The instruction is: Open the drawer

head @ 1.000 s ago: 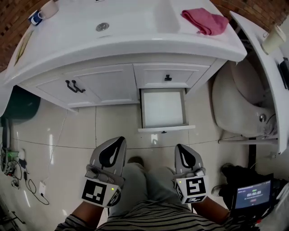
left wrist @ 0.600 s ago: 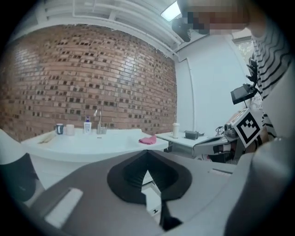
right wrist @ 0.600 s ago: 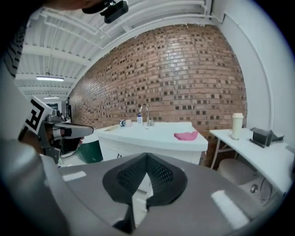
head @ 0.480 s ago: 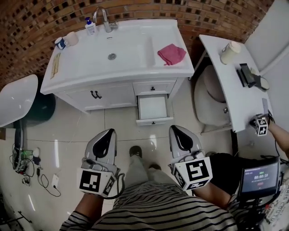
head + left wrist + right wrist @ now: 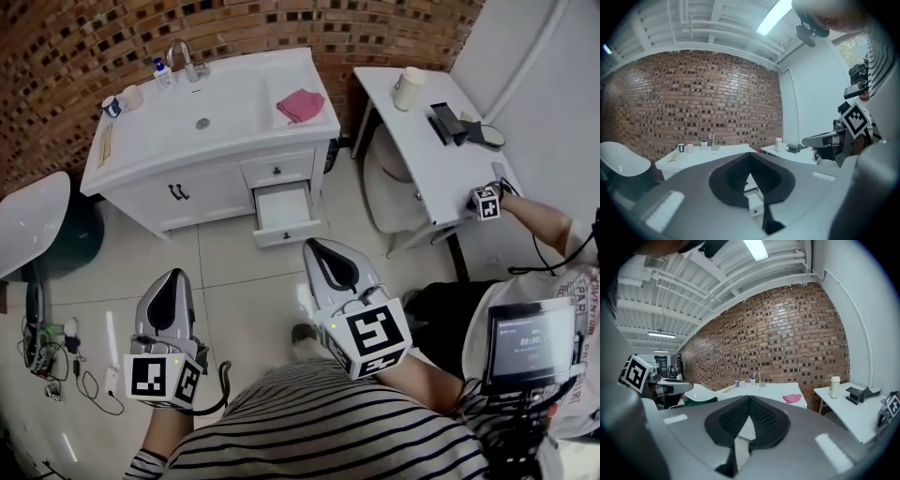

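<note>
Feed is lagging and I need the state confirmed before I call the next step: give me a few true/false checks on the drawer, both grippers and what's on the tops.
1. The lower drawer of the vanity stands pulled out. True.
2. The right gripper grips the drawer. False: it is shut on nothing, clear of the vanity.
3. A pink cloth lies on the vanity top. True.
4. The left gripper is wide open. False: its jaws are together, empty.
5. The cup stands in the drawer. False: it is on the side table.
</note>
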`<move>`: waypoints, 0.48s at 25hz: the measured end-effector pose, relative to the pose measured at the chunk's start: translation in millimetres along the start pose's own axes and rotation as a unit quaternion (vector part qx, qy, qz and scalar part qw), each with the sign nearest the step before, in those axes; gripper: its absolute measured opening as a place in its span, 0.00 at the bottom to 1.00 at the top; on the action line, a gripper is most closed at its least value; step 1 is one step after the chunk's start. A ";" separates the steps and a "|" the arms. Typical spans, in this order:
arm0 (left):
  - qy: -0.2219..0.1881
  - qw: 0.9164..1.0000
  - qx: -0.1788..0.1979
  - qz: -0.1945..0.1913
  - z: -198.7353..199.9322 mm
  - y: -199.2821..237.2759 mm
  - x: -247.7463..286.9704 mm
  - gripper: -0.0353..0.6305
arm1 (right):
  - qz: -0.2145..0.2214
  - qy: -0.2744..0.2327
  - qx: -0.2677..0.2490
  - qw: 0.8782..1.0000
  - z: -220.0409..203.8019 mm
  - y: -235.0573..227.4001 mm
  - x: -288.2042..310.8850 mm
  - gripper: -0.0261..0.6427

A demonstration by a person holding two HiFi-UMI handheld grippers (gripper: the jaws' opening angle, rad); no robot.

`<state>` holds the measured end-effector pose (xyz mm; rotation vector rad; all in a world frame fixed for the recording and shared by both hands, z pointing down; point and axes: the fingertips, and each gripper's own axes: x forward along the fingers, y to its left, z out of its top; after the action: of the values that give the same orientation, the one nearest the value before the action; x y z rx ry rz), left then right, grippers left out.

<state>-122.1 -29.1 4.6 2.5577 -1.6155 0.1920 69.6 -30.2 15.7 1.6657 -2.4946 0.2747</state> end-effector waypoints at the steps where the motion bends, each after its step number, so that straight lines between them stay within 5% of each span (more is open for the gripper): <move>1: 0.002 1.000 0.001 -0.002 -2.7 -3.6 -11.7 0.08 | -0.003 -0.002 0.003 1.000 -1.7 4.7 -10.4 0.04; 12: 0.011 1.000 -0.015 -0.023 -45.3 -16.0 -158.5 0.08 | -0.038 0.008 0.032 0.999 -42.9 109.1 -128.7 0.04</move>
<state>-177.2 126.1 22.7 2.5579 -1.5368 0.1896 18.3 136.0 22.3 1.7703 -2.4293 0.3618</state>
